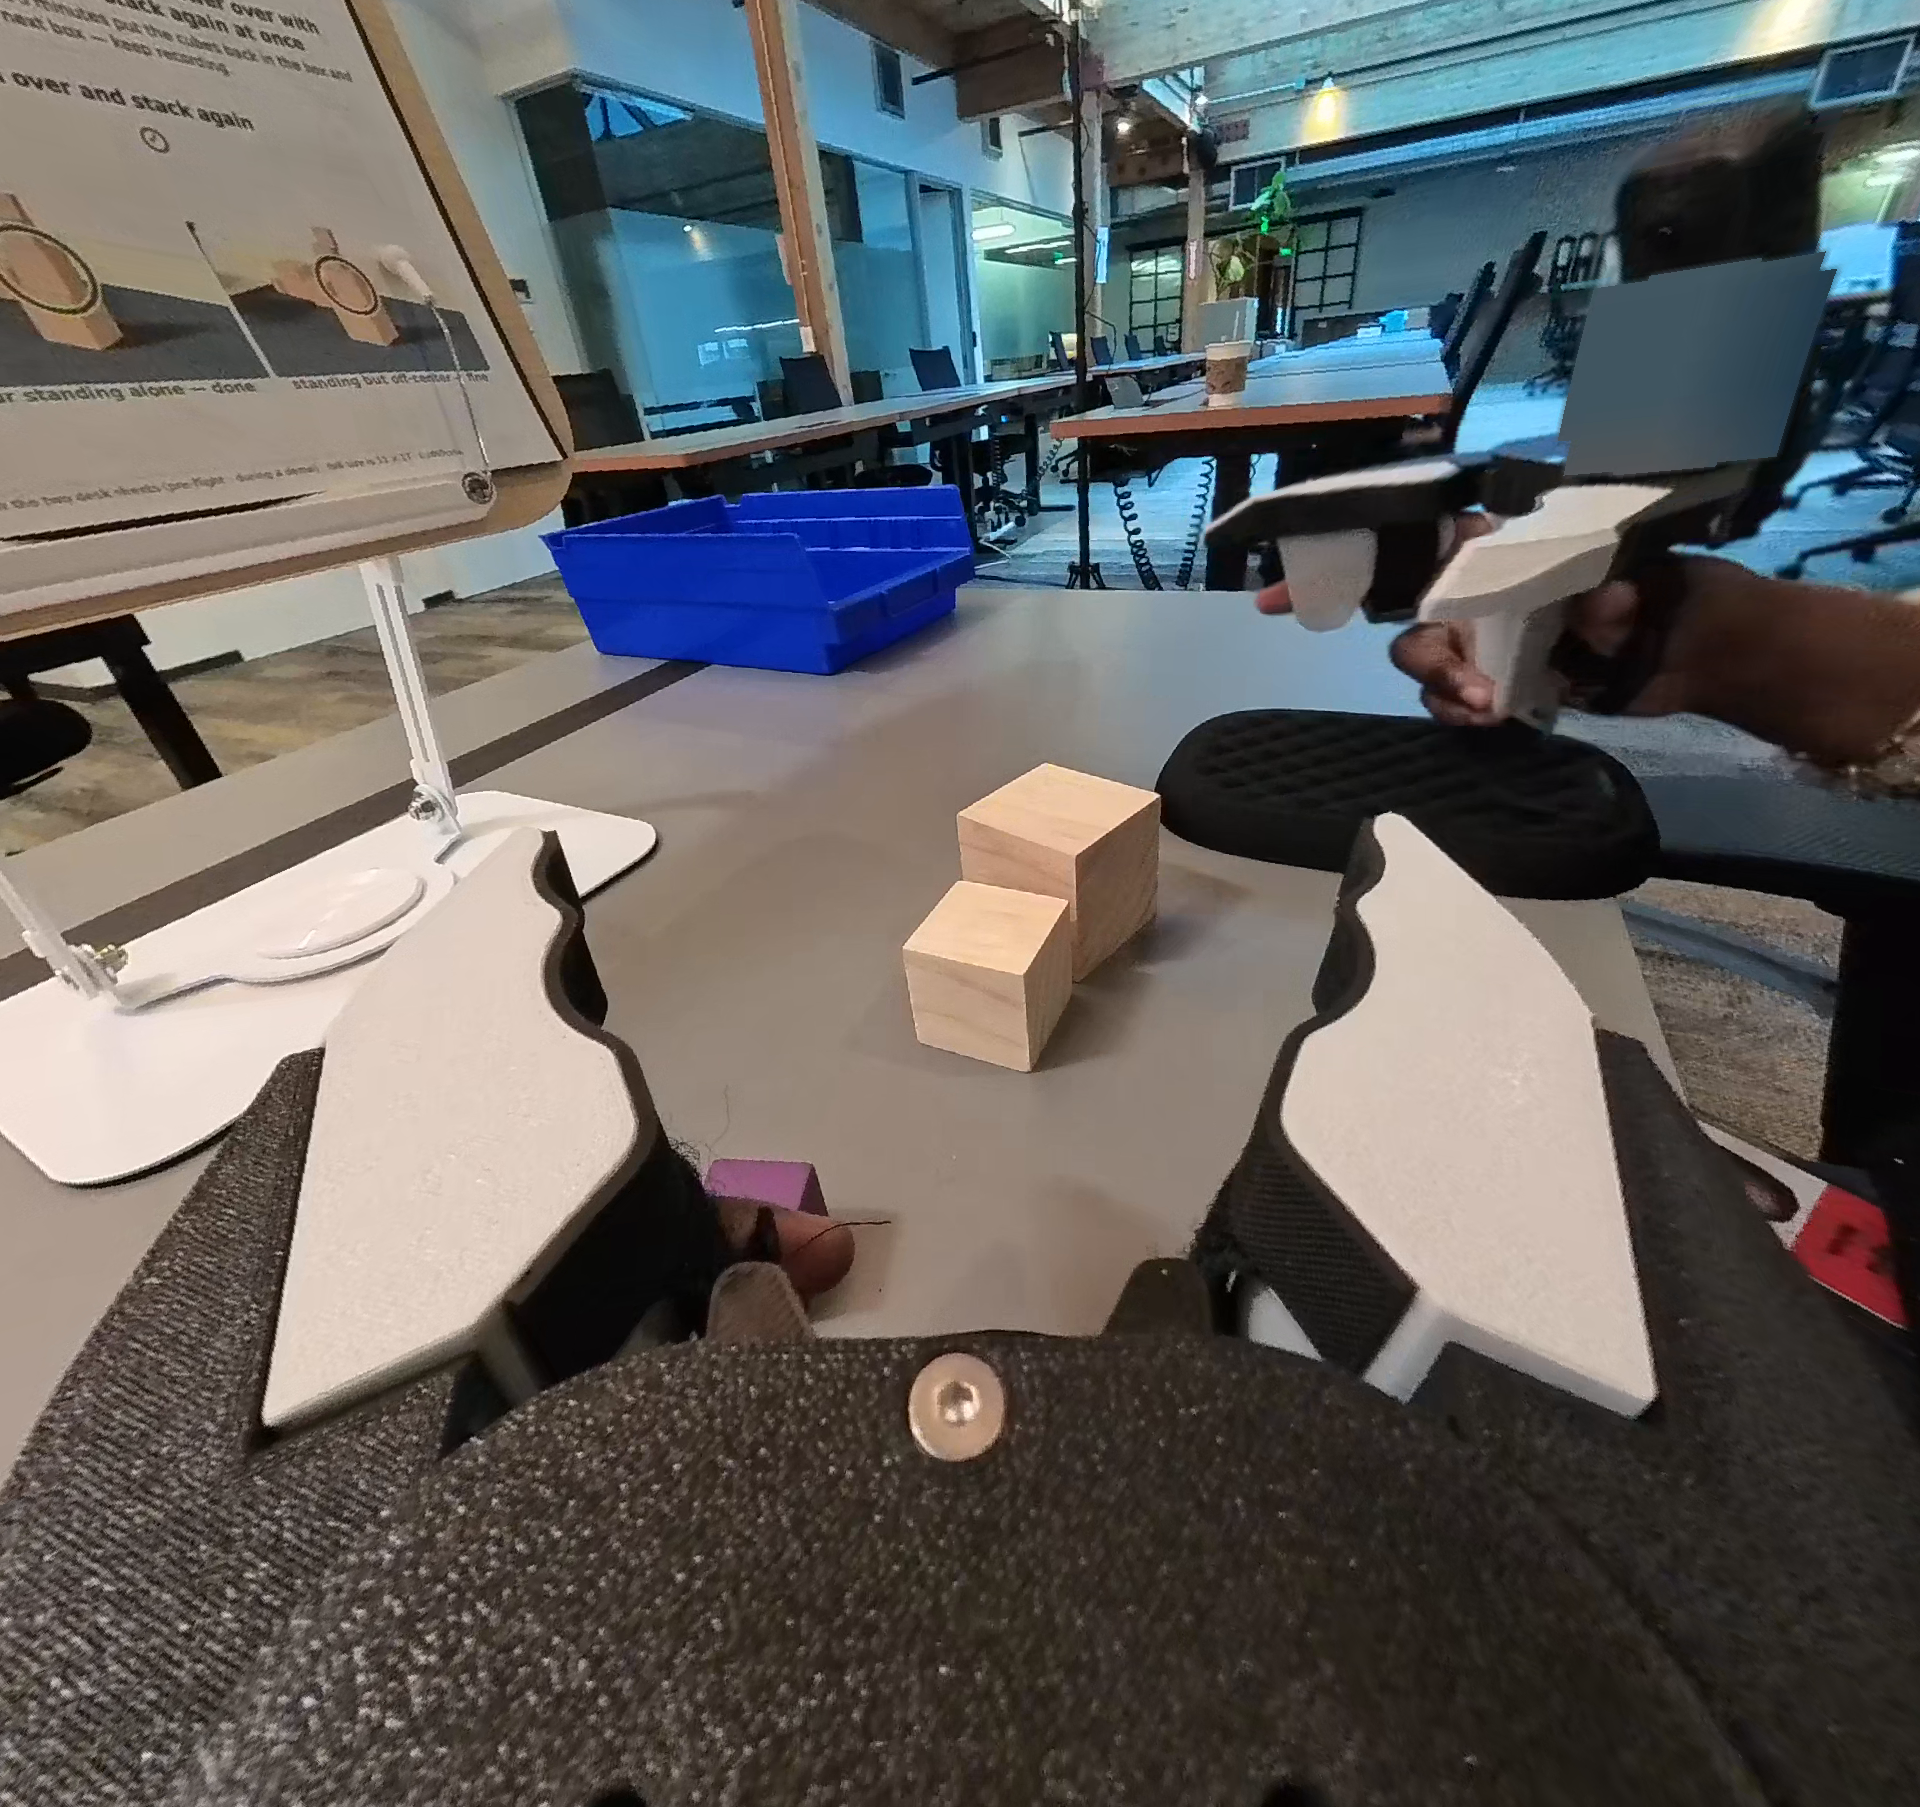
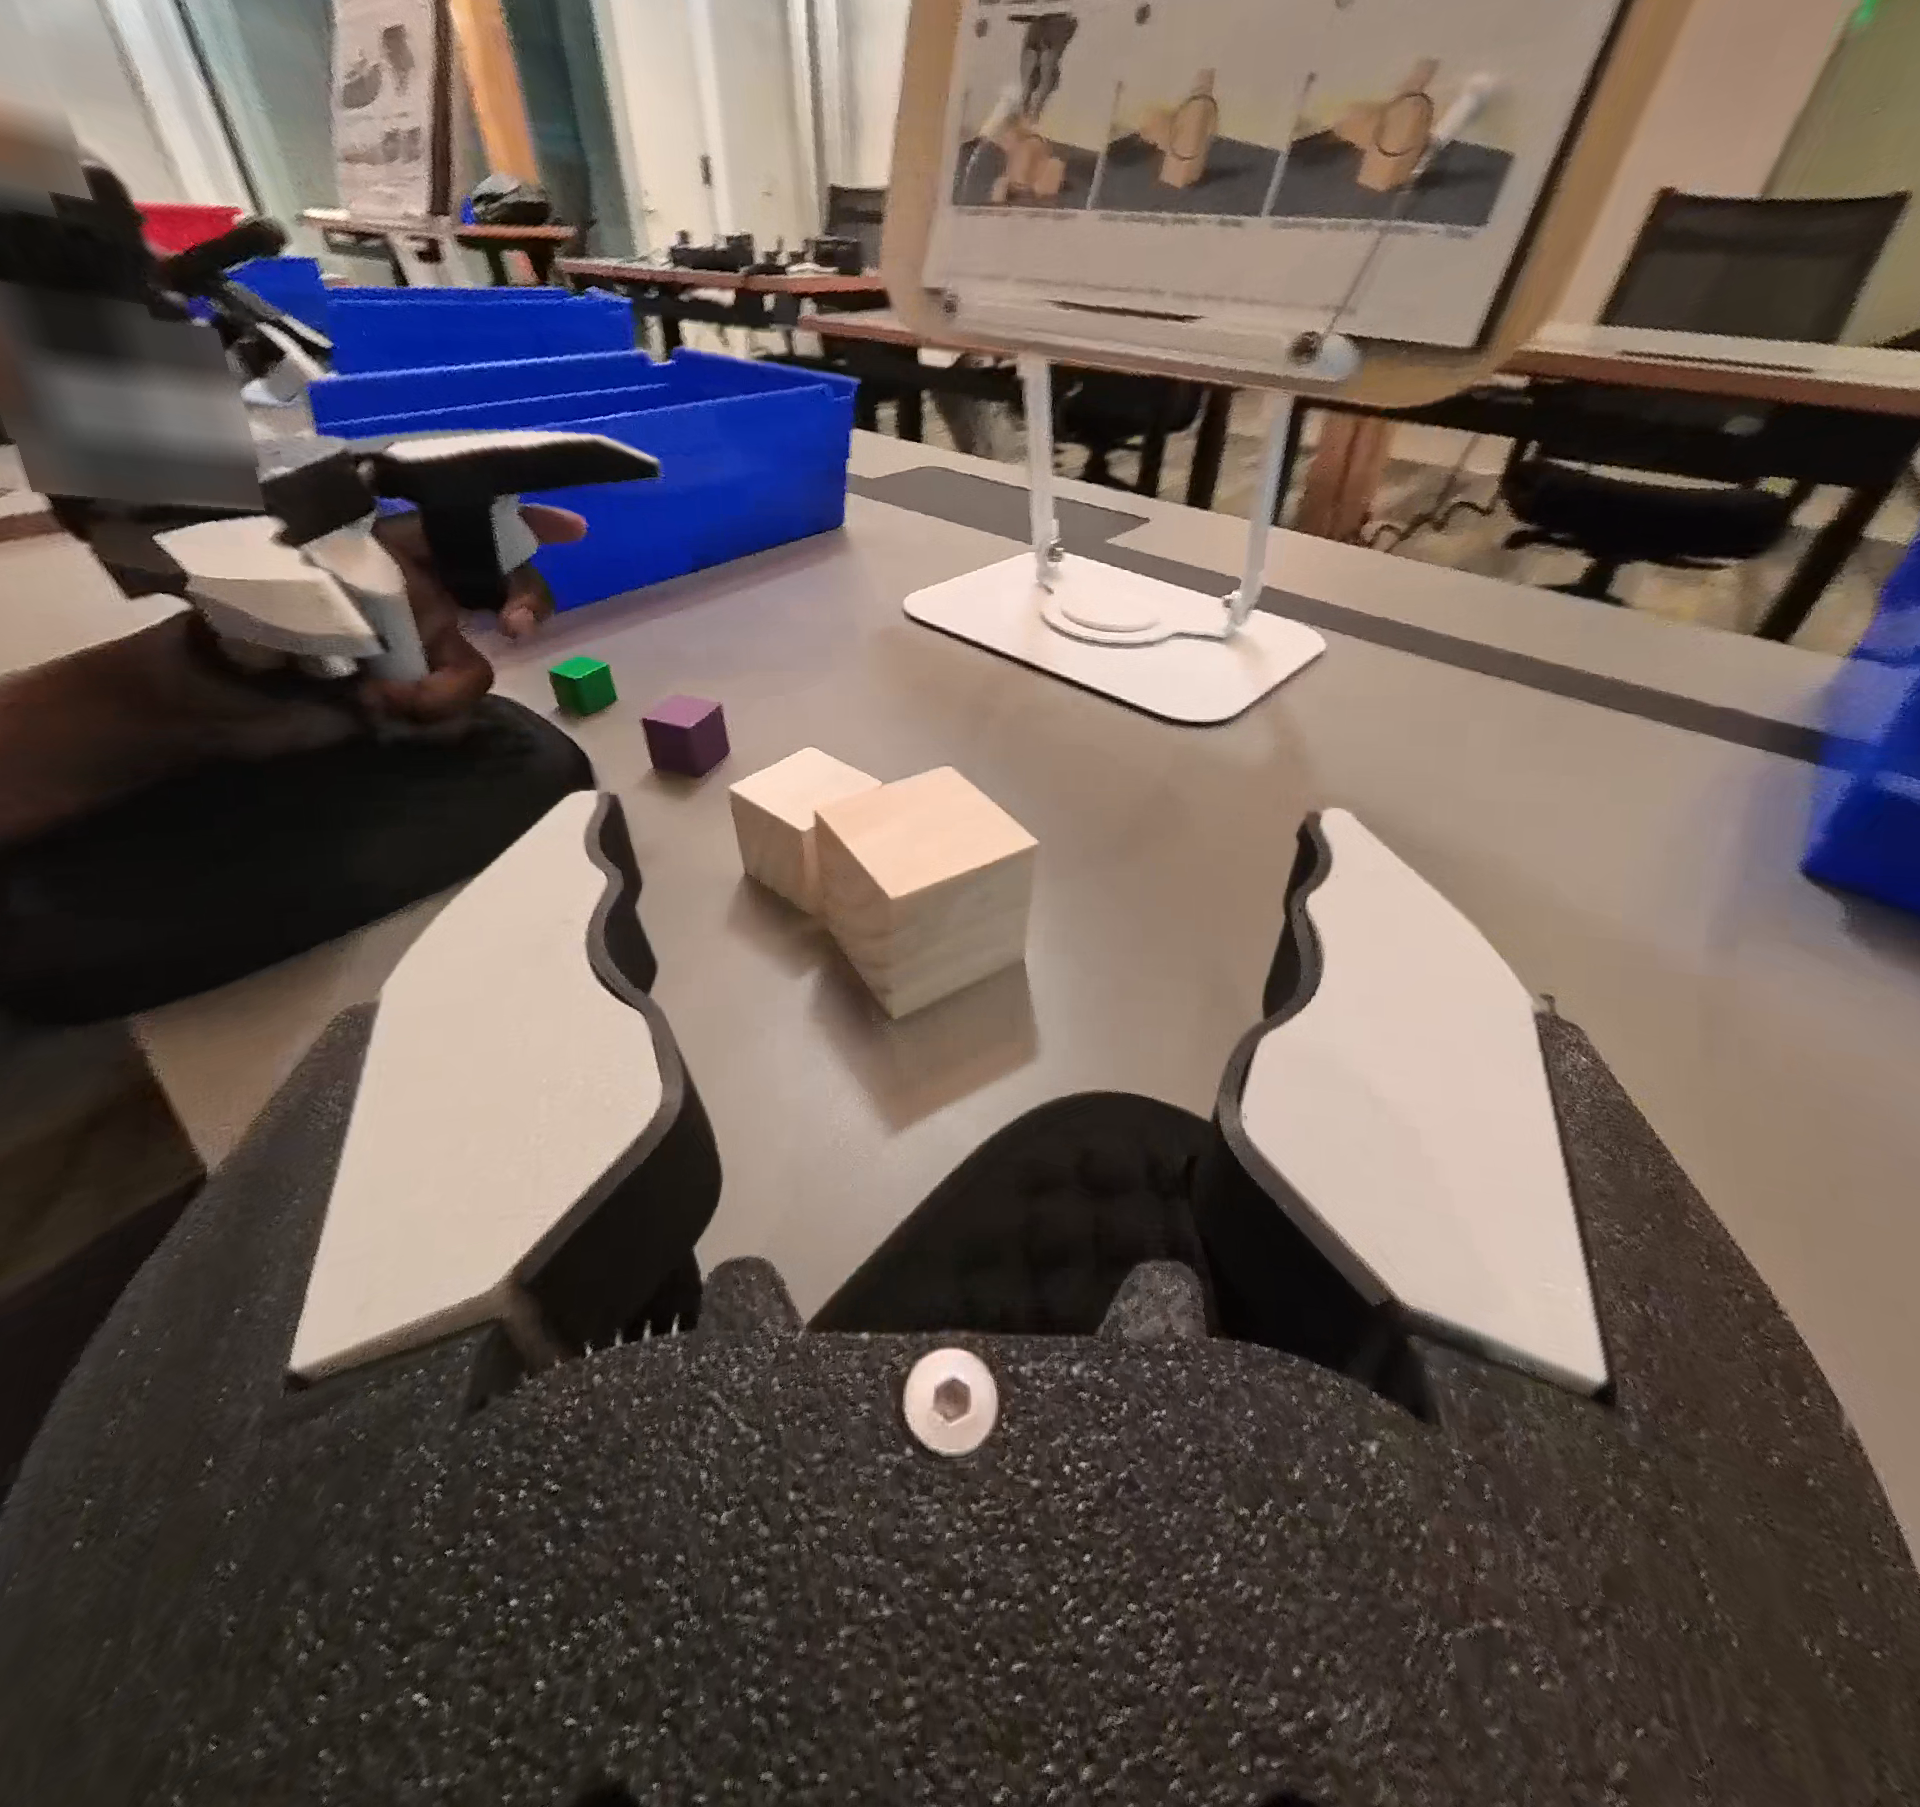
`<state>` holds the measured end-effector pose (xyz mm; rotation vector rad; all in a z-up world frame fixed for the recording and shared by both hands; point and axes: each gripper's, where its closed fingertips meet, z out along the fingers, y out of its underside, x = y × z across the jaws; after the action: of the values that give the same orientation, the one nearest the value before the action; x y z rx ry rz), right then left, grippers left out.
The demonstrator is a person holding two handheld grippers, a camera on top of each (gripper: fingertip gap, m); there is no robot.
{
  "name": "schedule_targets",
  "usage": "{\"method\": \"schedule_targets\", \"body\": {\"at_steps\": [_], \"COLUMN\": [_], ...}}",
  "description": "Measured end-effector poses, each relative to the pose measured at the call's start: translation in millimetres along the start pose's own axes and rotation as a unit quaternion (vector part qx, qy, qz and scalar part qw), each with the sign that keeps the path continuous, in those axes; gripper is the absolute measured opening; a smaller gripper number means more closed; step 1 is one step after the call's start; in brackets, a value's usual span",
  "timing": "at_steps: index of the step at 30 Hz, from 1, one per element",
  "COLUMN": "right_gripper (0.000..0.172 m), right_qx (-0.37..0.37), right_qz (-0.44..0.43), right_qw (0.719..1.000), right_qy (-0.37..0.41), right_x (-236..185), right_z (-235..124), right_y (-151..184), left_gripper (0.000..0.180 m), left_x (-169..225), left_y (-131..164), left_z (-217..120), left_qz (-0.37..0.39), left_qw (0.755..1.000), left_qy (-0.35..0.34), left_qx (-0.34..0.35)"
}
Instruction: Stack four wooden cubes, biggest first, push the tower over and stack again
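Both grippers, left gripper [image 1: 961, 926] and right gripper [image 2: 961, 916], stand spread wide with nothing between their white fingers. Centre frame, two pale wooden cubes [image 2: 883, 864] touch on the smooth grey table [image 2: 1351, 874], bare room around. Upper left: one purple cube [image 2: 684, 734], one green cube [image 2: 582, 685], blue bins [image 2: 623, 469].

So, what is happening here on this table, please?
A person holds a gripper in each hand above a grey table. The left gripper and the right gripper both have their jaws wide open and hold nothing. Two pale wooden cubes, a larger one and a smaller one, lie side by side on the table between them. A purple cube and a green cube lie nearby. A blue bin and a white sign stand are behind.
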<state>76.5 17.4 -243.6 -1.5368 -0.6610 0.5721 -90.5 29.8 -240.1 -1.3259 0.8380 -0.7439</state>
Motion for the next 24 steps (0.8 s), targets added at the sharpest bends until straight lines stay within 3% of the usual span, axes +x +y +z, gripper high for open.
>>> {"method": "schedule_targets", "body": {"at_steps": [5,8,10,15,21,24], "right_gripper": [0.110,0.112,0.113,0.115,0.115,0.115], "right_qx": [0.026,0.031,0.032,0.037,0.037,0.038], "right_qz": [0.002,0.007,0.013,0.017,0.025,0.029], "right_qw": [0.999,0.999,0.999,0.999,0.999,0.999], "right_qy": [0.033,0.033,0.028,0.021,0.016,0.013], "right_x": [6,7,7,6,7,7], "right_z": [-6,-8,-8,-9,-9,-9], "right_y": [6,6,6,5,6,6], "left_gripper": [0.137,0.134,0.119,0.116,0.098,0.088], "left_x": [1,16,32,41,31,33], "left_y": [-1,1,-4,9,67,86], "left_z": [1,15,32,84,102,112], "left_qz": [0.001,0.026,0.076,0.194,0.272,0.282], "left_qw": [1.000,0.995,0.981,0.899,0.748,0.729], "left_qy": [0.001,0.053,0.109,0.203,0.279,0.293], "left_qx": [-0.007,-0.084,-0.144,-0.336,-0.537,-0.551]}}
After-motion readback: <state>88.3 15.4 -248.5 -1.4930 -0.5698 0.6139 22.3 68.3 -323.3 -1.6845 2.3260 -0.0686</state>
